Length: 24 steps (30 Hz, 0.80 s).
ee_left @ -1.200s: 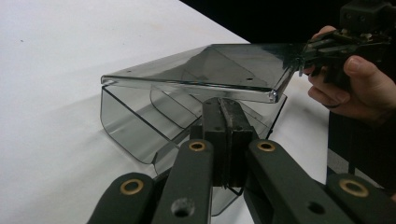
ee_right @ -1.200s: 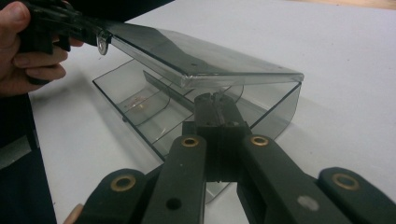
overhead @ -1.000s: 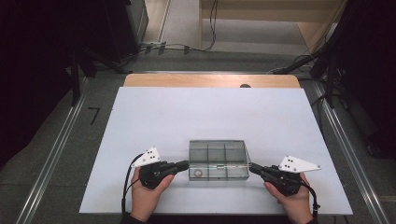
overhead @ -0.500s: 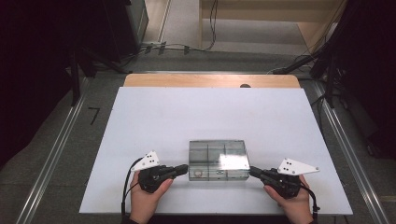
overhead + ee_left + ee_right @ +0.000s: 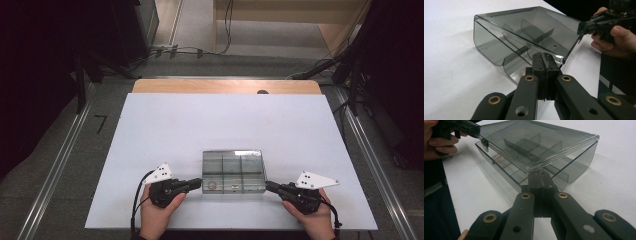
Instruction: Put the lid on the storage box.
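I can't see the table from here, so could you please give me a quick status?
Both tongs, left and right, shut on the lid edges. Smoky compartment box half closed. Nothing in the way.

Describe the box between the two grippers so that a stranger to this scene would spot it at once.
On the white table, look near the front edge, midway between the left gripper and the right gripper. There sits a smoky clear plastic box, its hinged lid partly raised. Inner dividers split it into compartments, and it is the one see-through thing on the table.
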Each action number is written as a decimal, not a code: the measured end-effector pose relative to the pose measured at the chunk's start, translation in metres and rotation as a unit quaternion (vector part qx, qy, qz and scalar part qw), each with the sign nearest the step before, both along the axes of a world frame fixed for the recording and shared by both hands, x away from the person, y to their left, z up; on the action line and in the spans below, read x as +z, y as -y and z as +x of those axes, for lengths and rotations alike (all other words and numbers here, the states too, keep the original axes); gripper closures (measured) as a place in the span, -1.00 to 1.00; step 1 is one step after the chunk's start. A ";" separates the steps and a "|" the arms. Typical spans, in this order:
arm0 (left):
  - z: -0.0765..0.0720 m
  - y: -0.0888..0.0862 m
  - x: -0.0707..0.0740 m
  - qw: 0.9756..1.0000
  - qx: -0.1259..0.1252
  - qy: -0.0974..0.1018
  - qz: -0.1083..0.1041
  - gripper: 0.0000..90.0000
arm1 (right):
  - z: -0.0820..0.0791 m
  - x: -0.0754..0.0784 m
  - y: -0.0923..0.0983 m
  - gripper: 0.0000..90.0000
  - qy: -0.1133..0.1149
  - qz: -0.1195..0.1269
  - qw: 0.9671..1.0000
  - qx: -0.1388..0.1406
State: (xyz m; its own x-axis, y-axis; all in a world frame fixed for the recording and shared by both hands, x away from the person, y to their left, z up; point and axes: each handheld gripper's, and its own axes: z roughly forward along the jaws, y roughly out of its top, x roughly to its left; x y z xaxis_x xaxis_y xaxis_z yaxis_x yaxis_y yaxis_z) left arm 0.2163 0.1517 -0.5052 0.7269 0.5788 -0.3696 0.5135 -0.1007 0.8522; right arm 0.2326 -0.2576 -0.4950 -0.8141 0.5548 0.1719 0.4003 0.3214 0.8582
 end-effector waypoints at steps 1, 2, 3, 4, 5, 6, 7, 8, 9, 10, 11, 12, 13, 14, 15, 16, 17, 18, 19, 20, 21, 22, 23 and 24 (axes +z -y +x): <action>0.000 0.000 0.000 1.000 -0.001 -0.001 0.000 0.99 | 0.000 0.000 0.000 0.96 0.000 0.000 1.000 0.000; 0.000 0.000 0.000 1.000 -0.001 -0.001 0.000 0.99 | 0.000 0.000 0.001 0.96 0.000 0.000 1.000 0.000; 0.000 0.000 0.000 1.000 -0.001 -0.001 0.001 0.99 | -0.001 0.000 0.001 0.96 0.000 0.000 1.000 0.000; 0.000 0.001 -0.001 1.000 0.000 -0.001 0.001 0.99 | -0.001 0.000 0.002 0.96 -0.001 -0.003 1.000 0.000; 0.000 0.001 -0.001 1.000 0.000 -0.002 0.001 0.99 | -0.002 0.000 0.002 0.96 -0.003 -0.005 1.000 -0.001; 0.000 0.001 -0.001 1.000 0.000 -0.002 0.001 0.99 | -0.002 -0.001 0.002 0.96 -0.002 -0.006 1.000 0.001; 0.000 0.001 -0.001 1.000 -0.001 -0.003 0.002 0.99 | -0.002 -0.001 0.003 0.96 -0.003 -0.007 1.000 0.002; 0.000 0.001 -0.001 1.000 -0.001 -0.003 0.002 0.99 | -0.002 -0.001 0.003 0.96 -0.004 -0.008 1.000 0.002; 0.000 0.001 -0.001 1.000 -0.001 -0.004 0.002 0.99 | -0.002 -0.002 0.003 0.96 -0.004 -0.008 1.000 0.002; 0.001 0.001 -0.002 1.000 -0.001 -0.004 0.002 0.99 | -0.002 -0.002 0.003 0.96 -0.006 -0.009 1.000 0.002; 0.001 0.001 -0.002 1.000 -0.001 -0.005 0.002 0.99 | -0.002 -0.003 0.002 0.96 -0.007 -0.010 1.000 0.003; 0.001 0.001 -0.002 1.000 -0.001 -0.005 0.002 0.99 | -0.002 -0.003 0.002 0.96 -0.007 -0.012 1.000 0.003; 0.001 0.001 -0.002 1.000 0.000 -0.006 0.003 0.99 | -0.001 -0.004 0.003 0.96 -0.008 -0.013 1.000 0.004; 0.001 0.001 -0.003 1.000 0.000 -0.006 0.003 0.99 | -0.001 -0.005 0.003 0.96 -0.010 -0.012 1.000 0.003; 0.001 0.001 -0.003 1.000 -0.001 -0.006 0.004 0.99 | 0.000 -0.005 0.003 0.96 -0.011 -0.013 1.000 0.004; 0.001 0.001 -0.003 1.000 -0.001 -0.007 0.004 0.99 | 0.000 -0.006 0.003 0.96 -0.011 -0.015 1.000 0.004; 0.001 0.002 -0.004 1.000 -0.001 -0.008 0.004 0.99 | 0.000 -0.006 0.003 0.96 -0.013 -0.015 1.000 0.003; 0.001 0.001 -0.004 1.000 -0.001 -0.008 0.004 0.99 | 0.000 -0.007 0.003 0.96 -0.015 -0.015 1.000 0.003; 0.001 0.001 -0.004 1.000 -0.002 -0.008 0.005 0.99 | 0.001 -0.007 0.003 0.96 -0.015 -0.016 1.000 0.003; 0.001 0.002 -0.004 1.000 -0.002 -0.008 0.006 0.99 | 0.001 -0.007 0.003 0.96 -0.015 -0.016 1.000 0.003; 0.001 0.002 -0.004 1.000 -0.002 -0.008 0.006 0.99 | 0.001 -0.008 0.003 0.96 -0.016 -0.017 1.000 0.002; 0.001 0.002 -0.004 1.000 -0.002 -0.008 0.006 0.99 | 0.001 -0.008 0.003 0.96 -0.017 -0.018 1.000 0.002; 0.001 0.002 -0.004 1.000 -0.002 -0.008 0.006 0.99 | 0.001 -0.008 0.003 0.96 -0.018 -0.017 1.000 0.002; 0.001 0.002 -0.004 1.000 -0.001 -0.008 0.006 0.99 | 0.001 -0.008 0.003 0.96 -0.017 -0.017 1.000 0.002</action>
